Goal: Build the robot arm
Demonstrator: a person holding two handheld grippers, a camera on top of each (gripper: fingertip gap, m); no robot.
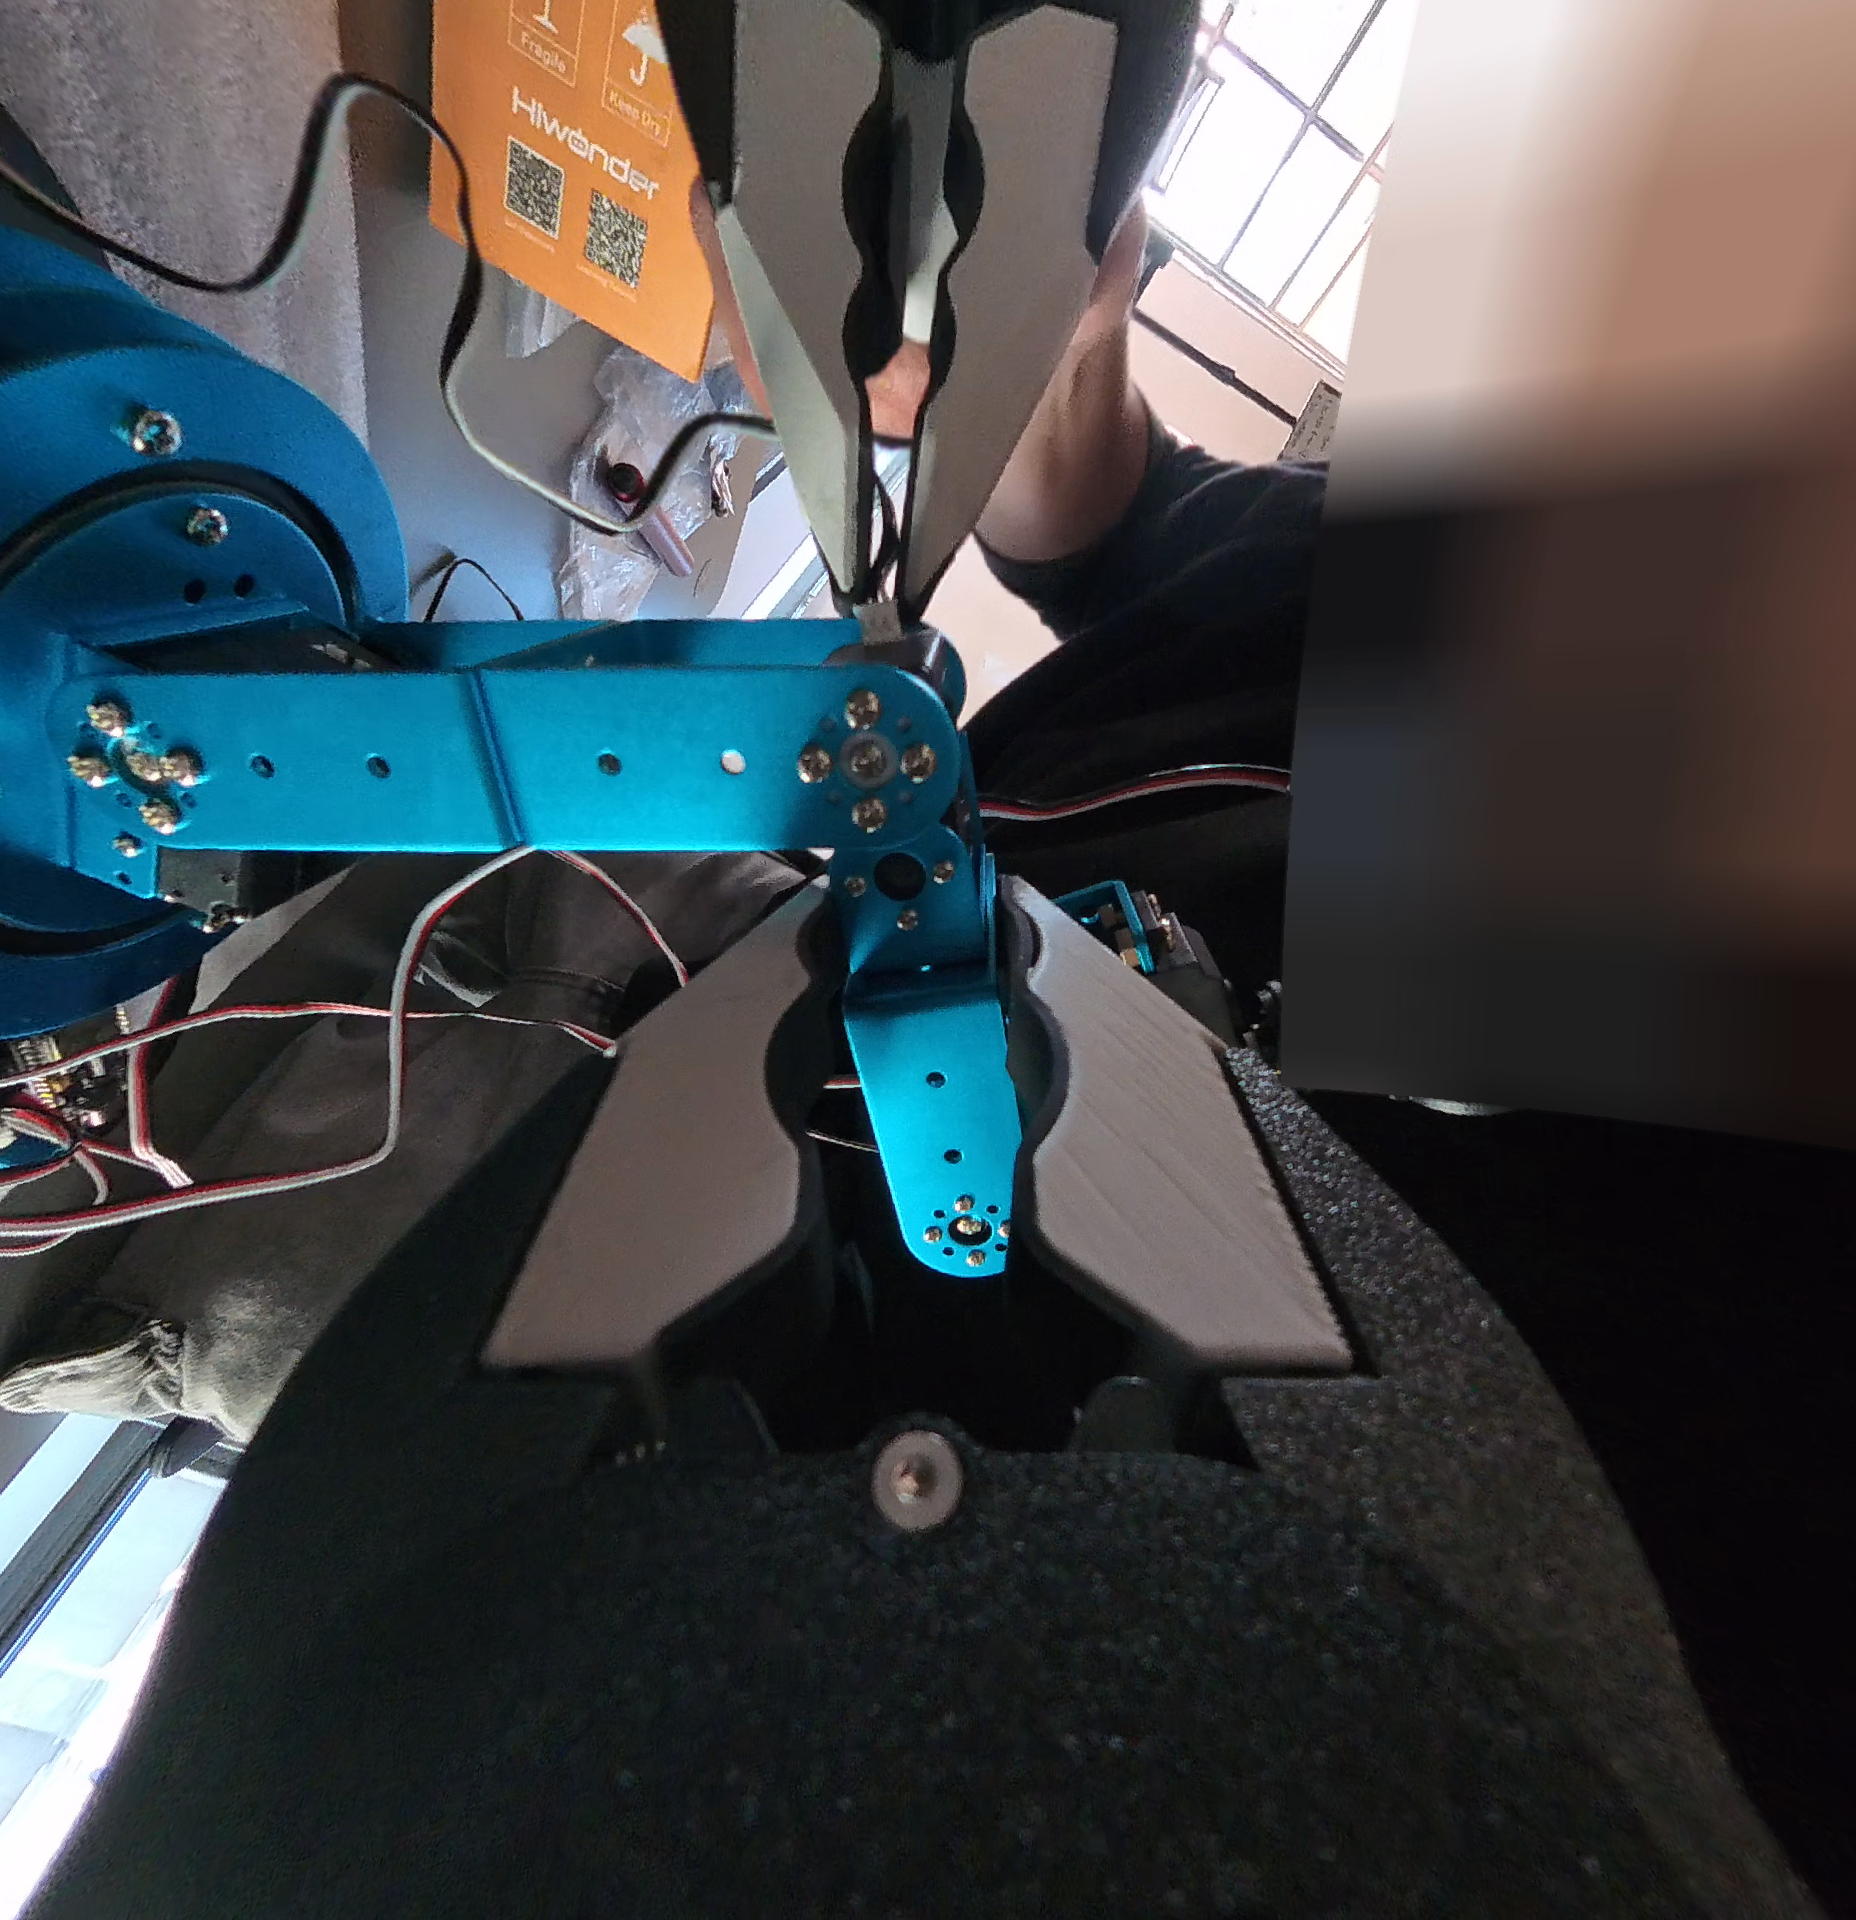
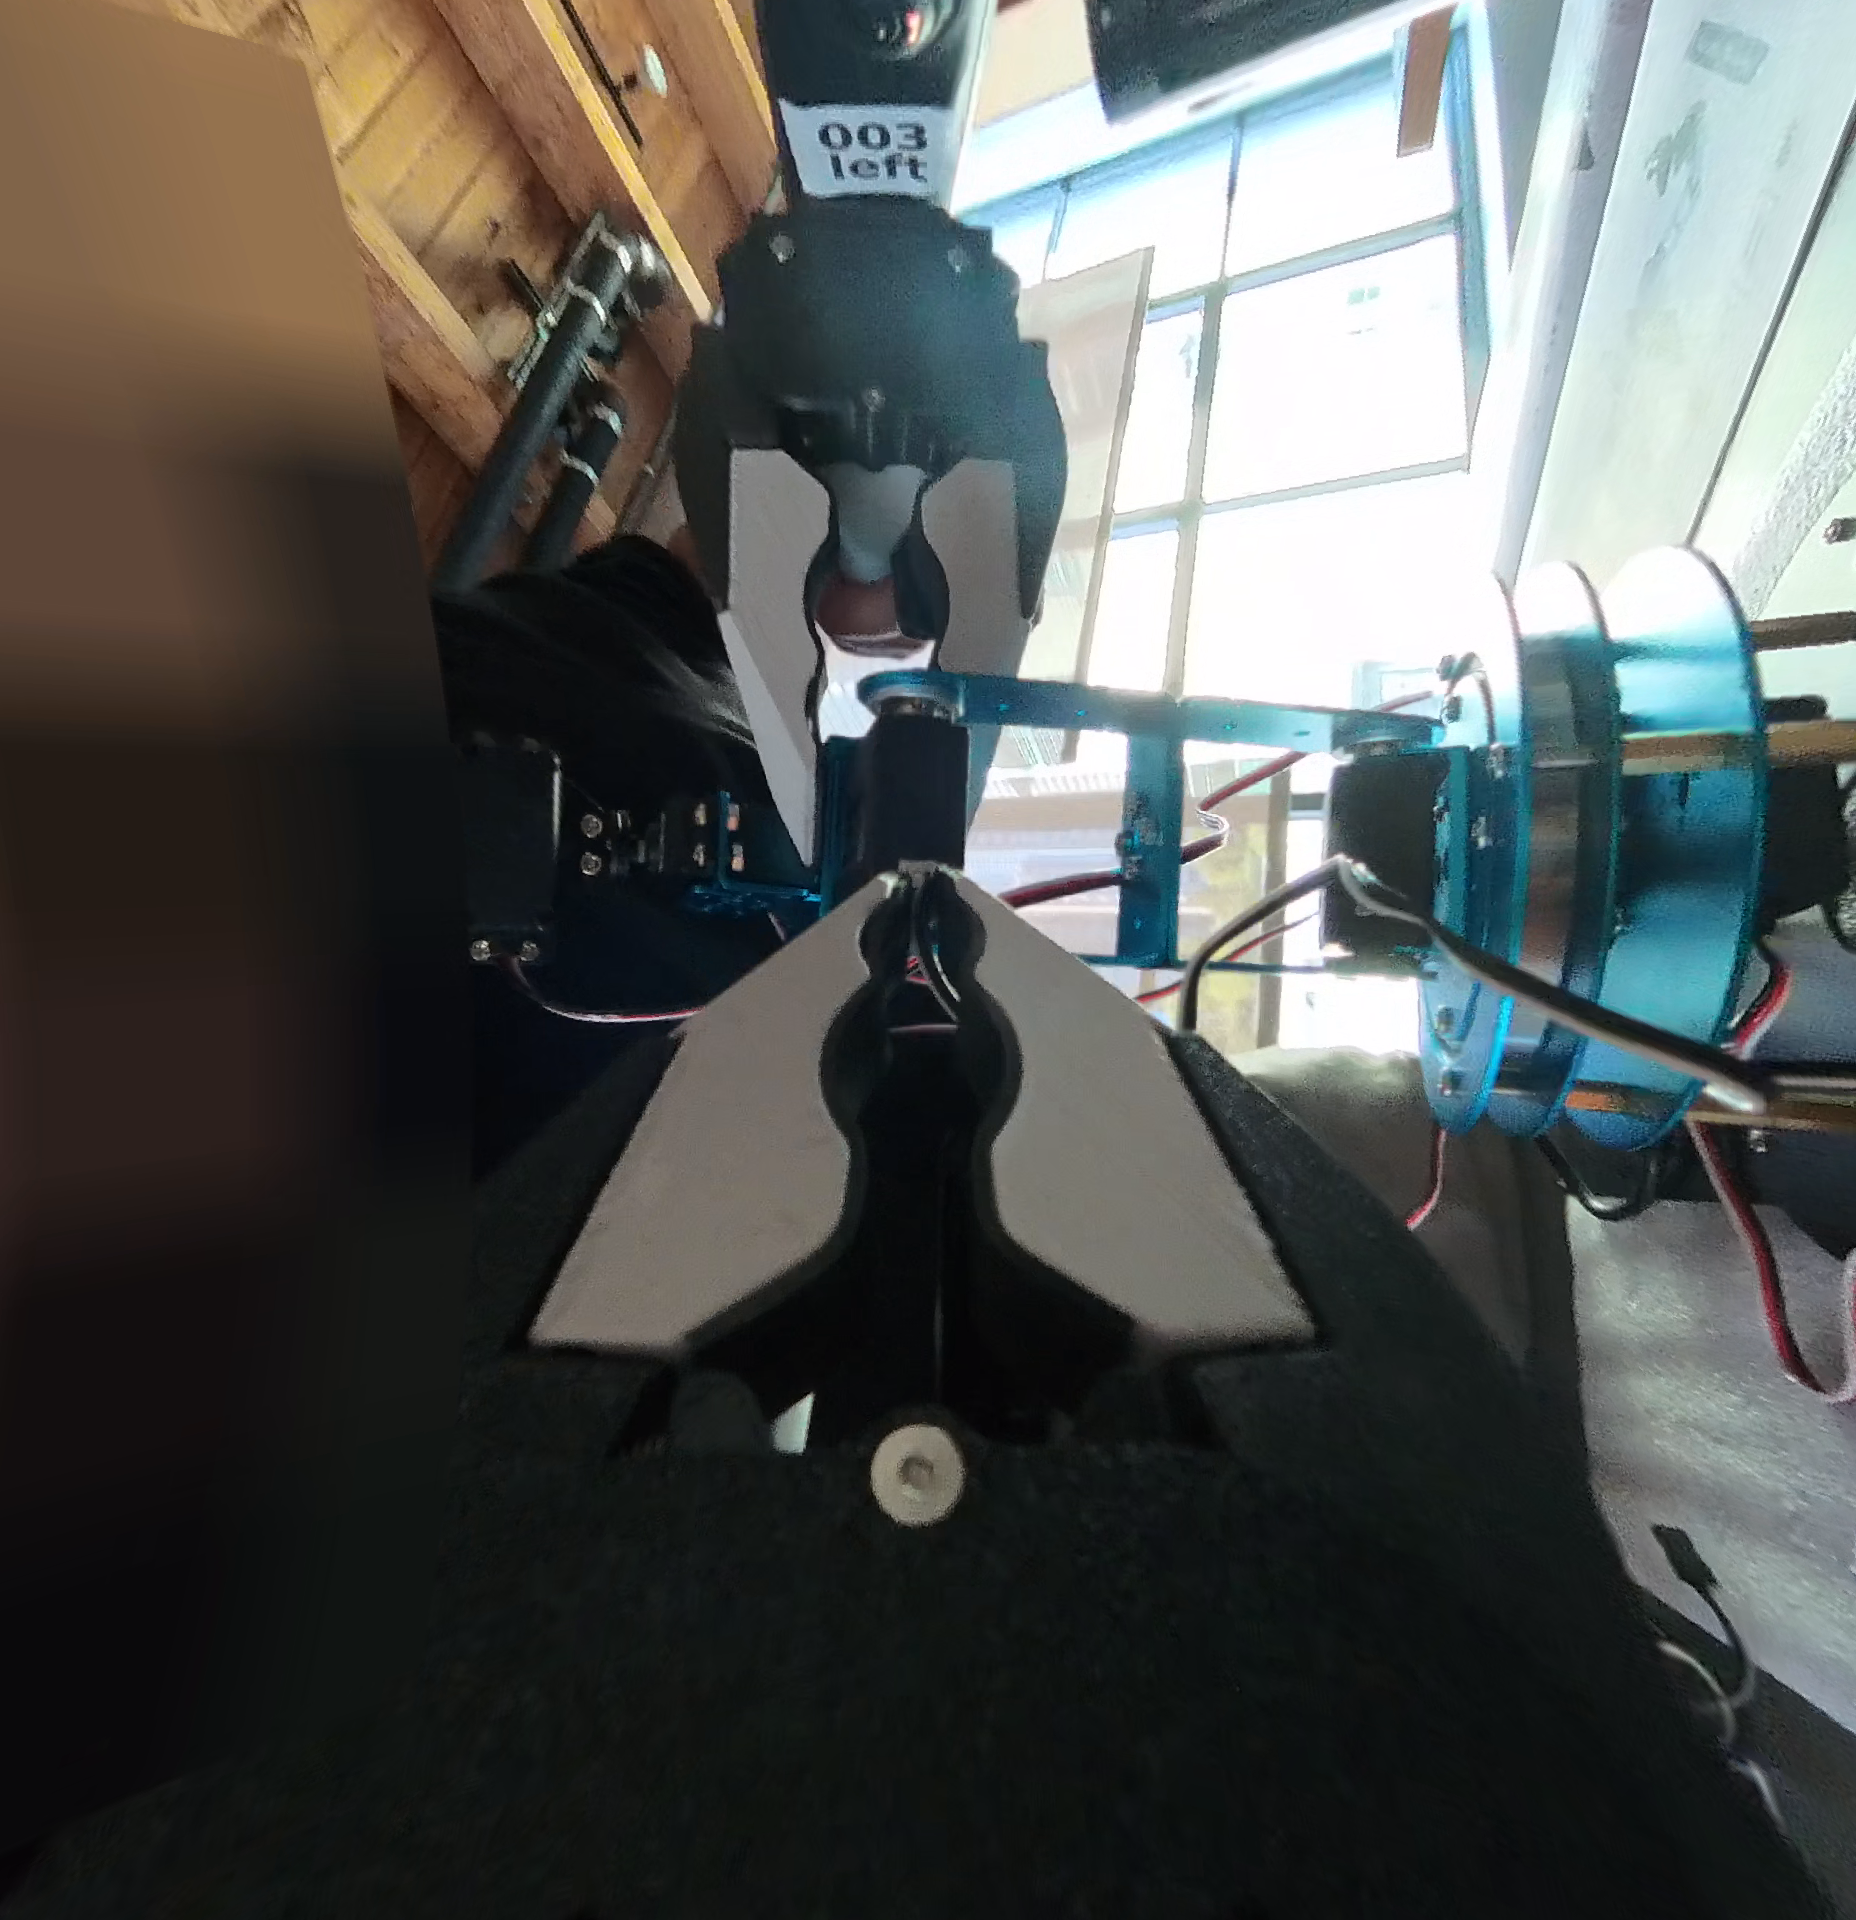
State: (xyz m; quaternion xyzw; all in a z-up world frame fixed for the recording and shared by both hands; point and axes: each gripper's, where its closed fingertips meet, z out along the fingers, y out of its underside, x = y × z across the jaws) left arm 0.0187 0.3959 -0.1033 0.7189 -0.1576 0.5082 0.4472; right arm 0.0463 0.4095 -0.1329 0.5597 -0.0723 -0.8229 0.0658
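Note:
A small blue metal robot arm lies sideways, with its round base (image 1: 176, 623) at the left and a long link (image 1: 488, 758) running to an elbow joint (image 1: 867, 764). My left gripper (image 1: 913, 899) is shut on the blue bracket (image 1: 934, 1049) below that elbow. My right gripper (image 1: 882, 603) comes in from above and is shut on a small cable plug (image 1: 880, 621) that touches the black servo at the elbow. In the right wrist view my right gripper (image 2: 919, 876) pinches the plug with thin wires (image 2: 929, 945) between its fingers. The left gripper (image 2: 893, 769) and the base (image 2: 1630, 831) show beyond.
Loose red, white and black servo cables (image 1: 404, 1039) trail over a grey cloth (image 1: 280, 1195). An orange cardboard box (image 1: 571, 177) and plastic bags (image 1: 643, 416) lie behind. A person's arm (image 1: 1090, 416) is close behind the right gripper. Bright windows (image 2: 1267, 416) and a wooden wall (image 2: 488, 208) lie beyond.

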